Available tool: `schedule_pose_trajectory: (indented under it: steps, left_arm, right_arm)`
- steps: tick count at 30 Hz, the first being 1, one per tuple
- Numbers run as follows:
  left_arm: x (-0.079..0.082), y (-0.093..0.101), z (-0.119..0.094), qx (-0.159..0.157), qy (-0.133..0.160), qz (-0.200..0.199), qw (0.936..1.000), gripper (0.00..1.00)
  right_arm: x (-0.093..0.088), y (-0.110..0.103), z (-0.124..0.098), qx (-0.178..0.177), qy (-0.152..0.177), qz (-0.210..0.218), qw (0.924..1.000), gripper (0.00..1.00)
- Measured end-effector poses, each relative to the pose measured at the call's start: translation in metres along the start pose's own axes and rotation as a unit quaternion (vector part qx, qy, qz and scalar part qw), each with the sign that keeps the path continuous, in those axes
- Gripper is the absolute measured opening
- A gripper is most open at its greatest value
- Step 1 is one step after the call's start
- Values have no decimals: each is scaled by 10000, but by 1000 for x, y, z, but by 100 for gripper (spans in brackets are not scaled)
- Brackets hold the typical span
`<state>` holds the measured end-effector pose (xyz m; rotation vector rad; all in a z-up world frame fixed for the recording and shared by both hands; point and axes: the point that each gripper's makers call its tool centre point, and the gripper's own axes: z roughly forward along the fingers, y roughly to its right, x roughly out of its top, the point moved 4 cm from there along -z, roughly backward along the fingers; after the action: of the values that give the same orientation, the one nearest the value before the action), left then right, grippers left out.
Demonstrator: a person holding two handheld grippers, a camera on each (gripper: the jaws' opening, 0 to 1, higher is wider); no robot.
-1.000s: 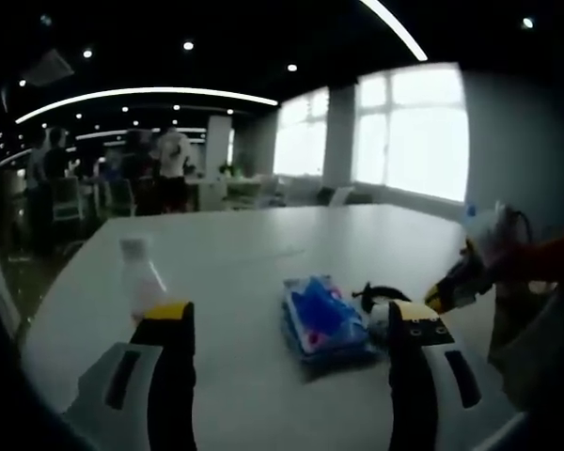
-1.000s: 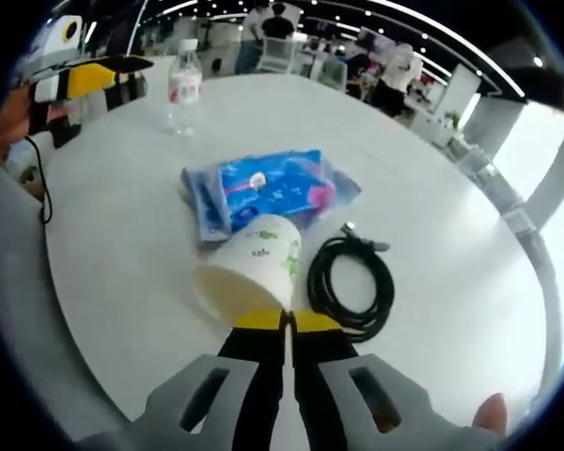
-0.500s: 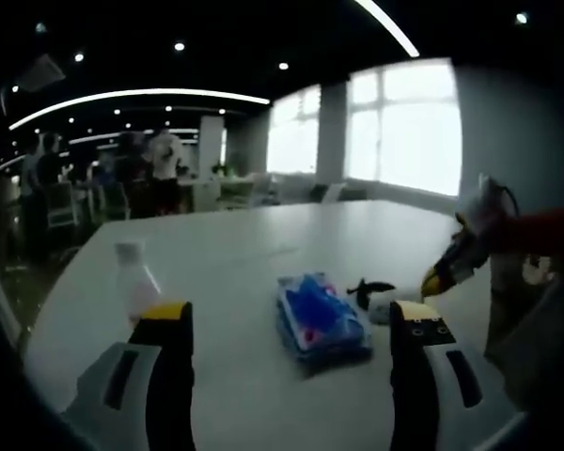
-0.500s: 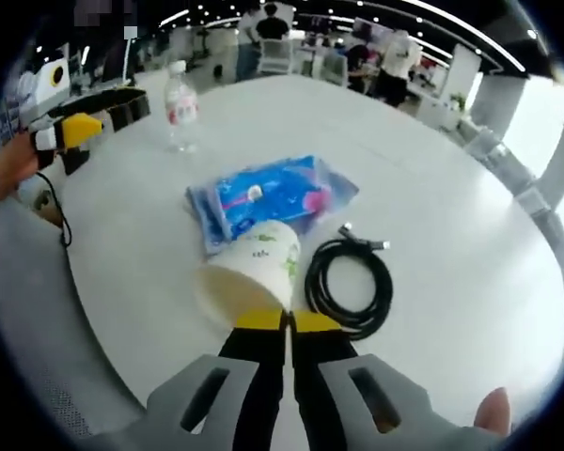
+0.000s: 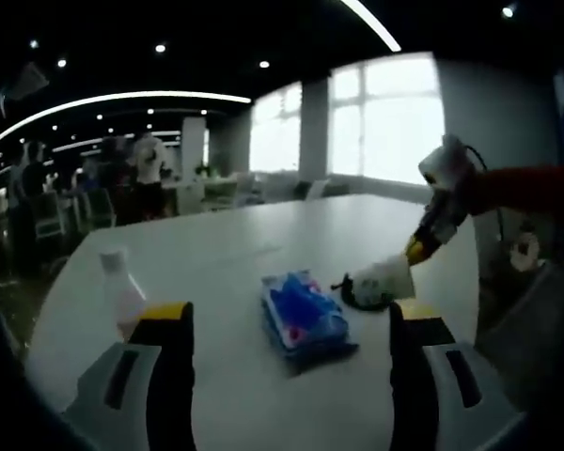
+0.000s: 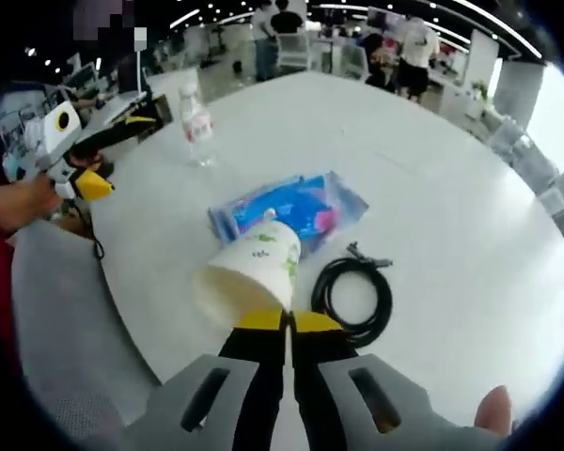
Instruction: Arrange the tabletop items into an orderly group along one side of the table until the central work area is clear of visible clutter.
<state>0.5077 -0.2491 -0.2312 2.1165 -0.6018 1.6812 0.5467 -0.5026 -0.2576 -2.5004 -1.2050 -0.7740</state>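
Observation:
A white paper cup (image 6: pixel 251 272) with a green print hangs tipped on its side above the round white table (image 6: pixel 451 188), my right gripper (image 6: pixel 287 320) shut on its rim. Below it lie a blue wipes packet (image 6: pixel 291 207) and a coiled black cable (image 6: pixel 353 299). A clear water bottle (image 6: pixel 197 122) stands farther off. In the left gripper view my left gripper (image 5: pixel 289 315) is open and empty above the near table edge, the packet (image 5: pixel 301 315) ahead between its jaws and the bottle (image 5: pixel 120 291) to the left. There the right gripper (image 5: pixel 419 246) holds the cup (image 5: pixel 381 281) over the cable (image 5: pixel 343 287).
The left gripper (image 6: pixel 113 155), held by a hand, shows at the table's left edge in the right gripper view. People stand among desks and chairs beyond the table (image 5: pixel 216 254). Bright windows (image 5: pixel 395 117) fill the far wall.
My right gripper has lifted the cup up off the table, away from the packet and cable. The left gripper has drawn back a little; bottle, packet and cable lie as before.

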Motion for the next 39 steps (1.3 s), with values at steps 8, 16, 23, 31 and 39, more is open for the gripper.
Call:
schedule_pose_trajectory:
  steps: [8, 16, 23, 31, 39]
  left_arm:
    - [-2, 11, -1, -288, -95, 330, 9990, 82]
    - [-2, 26, 0, -601, -101, 567, 9965, 81]
    - [0, 39, 1, -881, -75, 841, 9925, 80]
    - [7, 63, 4, -1357, -16, 1373, 9812, 78]
    - [13, 85, 8, -1726, 37, 1684, 9705, 76]
  right_arm:
    - [13, -5, -6, 336, -273, -160, 9989, 2]
    - [24, -19, -12, 926, -574, -180, 9939, 2]
    - [34, -27, -16, 1286, -765, -147, 9886, 2]
    - [45, -37, -22, 1629, -953, -58, 9820, 2]
    - [50, -52, -24, 1961, -1207, -122, 9730, 2]
